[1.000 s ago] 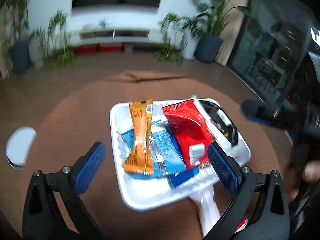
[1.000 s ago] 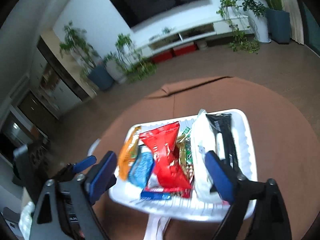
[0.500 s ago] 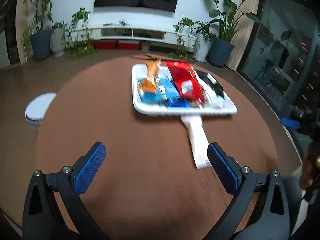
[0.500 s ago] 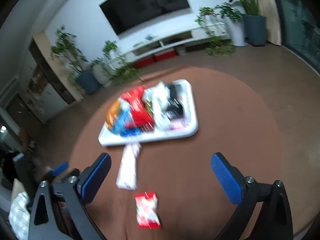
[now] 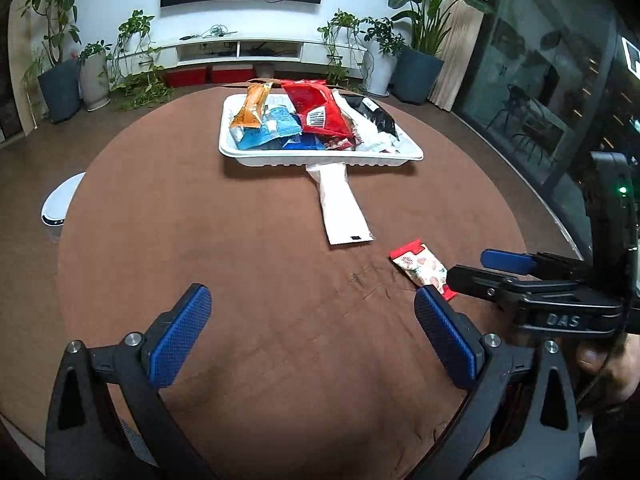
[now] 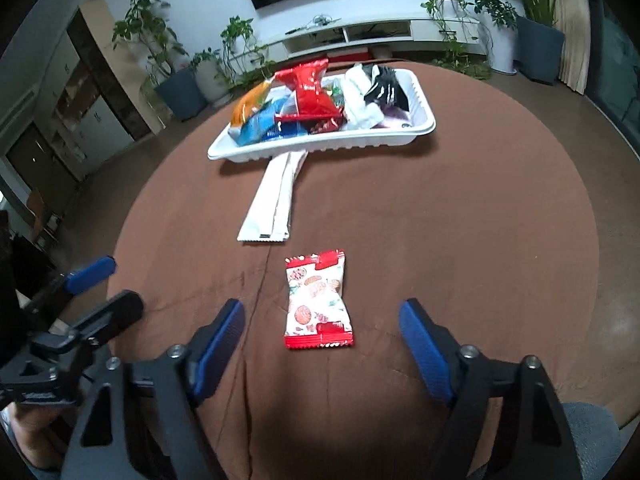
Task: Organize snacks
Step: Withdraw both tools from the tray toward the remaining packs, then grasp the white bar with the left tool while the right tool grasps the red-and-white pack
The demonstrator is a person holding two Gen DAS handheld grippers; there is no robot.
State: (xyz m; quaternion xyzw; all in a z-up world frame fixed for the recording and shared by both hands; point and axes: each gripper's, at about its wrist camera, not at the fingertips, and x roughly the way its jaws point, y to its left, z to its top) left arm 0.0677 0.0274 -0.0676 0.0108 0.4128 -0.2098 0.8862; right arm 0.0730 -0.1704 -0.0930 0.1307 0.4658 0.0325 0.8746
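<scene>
A white tray piled with snack packets sits at the far side of the round brown table. A long white packet lies with one end under the tray's near rim. Nearer me lies a small red-and-white snack packet. My right gripper hovers just in front of it, jaws closing, the packet lying ahead of the gap and untouched. My left gripper stands open over bare table, nothing between its fingers. In the left wrist view the right gripper reaches in from the right by the small packet.
The brown table is round, with its edge close on every side. A white round object stands on the floor to the left. Potted plants and a low TV shelf line the far wall.
Both grippers have pulled back from over the tray toward the table's near side. The long white packet and the small red-and-white packet have come into view. The right jaws have narrowed.
</scene>
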